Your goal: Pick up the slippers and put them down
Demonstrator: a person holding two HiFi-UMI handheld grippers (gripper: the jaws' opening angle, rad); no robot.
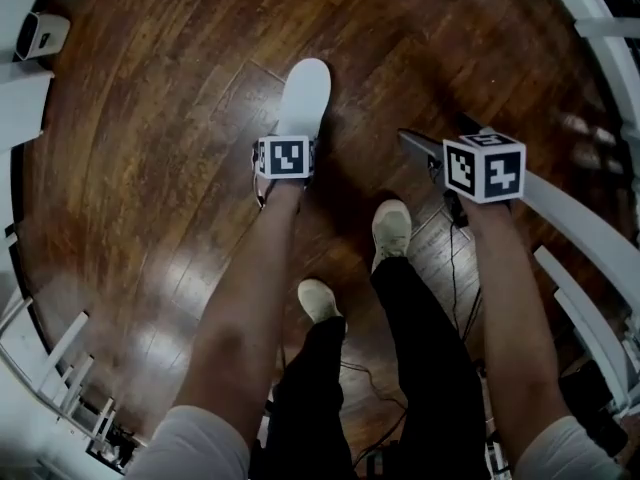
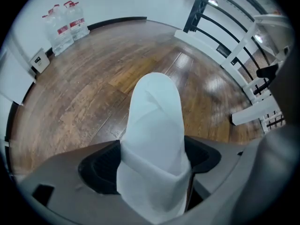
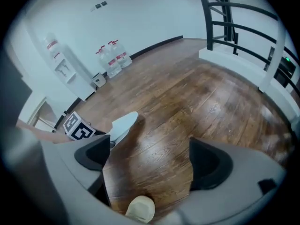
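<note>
The left gripper (image 2: 152,175) is closed on one end of the white slipper (image 2: 154,121), which points down to the wooden floor (image 1: 150,168), and the right gripper (image 3: 150,165) is open and empty; the soft, folded slipper may slide out too early.

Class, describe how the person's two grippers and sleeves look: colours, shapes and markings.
The left gripper and right gripper are grey with black-padded jaws; each carries a white cube with black square markers. The short sleeves are white.
</note>
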